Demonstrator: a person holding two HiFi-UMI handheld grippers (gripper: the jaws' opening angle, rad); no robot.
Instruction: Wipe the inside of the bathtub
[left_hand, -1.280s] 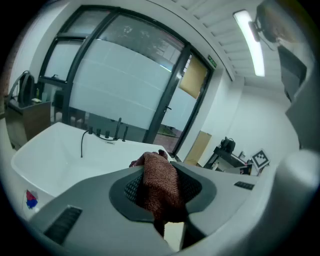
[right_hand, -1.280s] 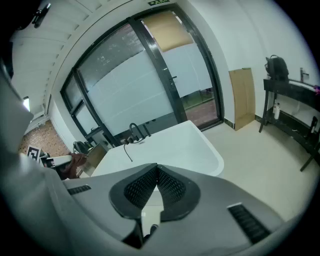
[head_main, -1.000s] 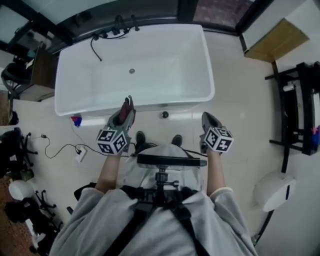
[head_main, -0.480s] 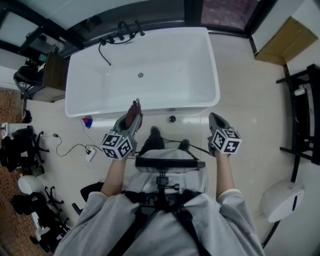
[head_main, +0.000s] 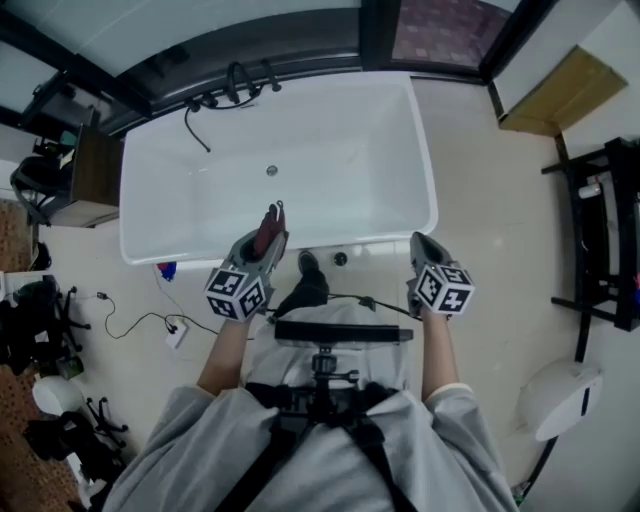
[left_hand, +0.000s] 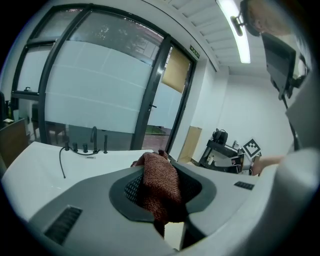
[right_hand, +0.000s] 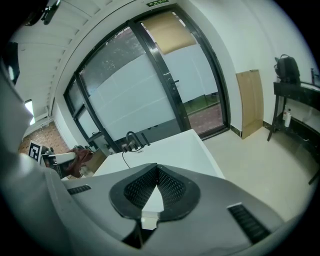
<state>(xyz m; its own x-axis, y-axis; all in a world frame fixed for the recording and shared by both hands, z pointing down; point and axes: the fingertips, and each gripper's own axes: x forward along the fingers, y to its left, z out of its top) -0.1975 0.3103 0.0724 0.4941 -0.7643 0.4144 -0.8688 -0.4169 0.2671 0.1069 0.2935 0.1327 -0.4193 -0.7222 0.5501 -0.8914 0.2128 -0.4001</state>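
A white freestanding bathtub (head_main: 385, 110) lies crosswise ahead of me, its drain (head_main: 271, 171) in the basin floor and black taps (head_main: 235, 78) on the far rim. My left gripper (head_main: 270, 228) hovers over the tub's near rim, shut on a reddish-brown cloth (left_hand: 159, 184) that sticks out past the jaws. The cloth (head_main: 268, 227) also shows in the head view. My right gripper (head_main: 419, 244) hangs just short of the near rim on the right, shut with nothing between its jaws. The right gripper view shows the tub (right_hand: 170, 148) beyond the touching pads.
A black shower hose (head_main: 195, 128) trails into the tub from the taps. A black rack (head_main: 600, 230) stands at the right, a cardboard sheet (head_main: 555, 90) by the glass door. A power strip and cable (head_main: 170, 327) lie on the floor at the left near a wooden cabinet (head_main: 90, 170).
The view has shifted slightly, with the tub sliding left and down in the picture. Both grippers stay at the near rim, the left still holding the cloth.
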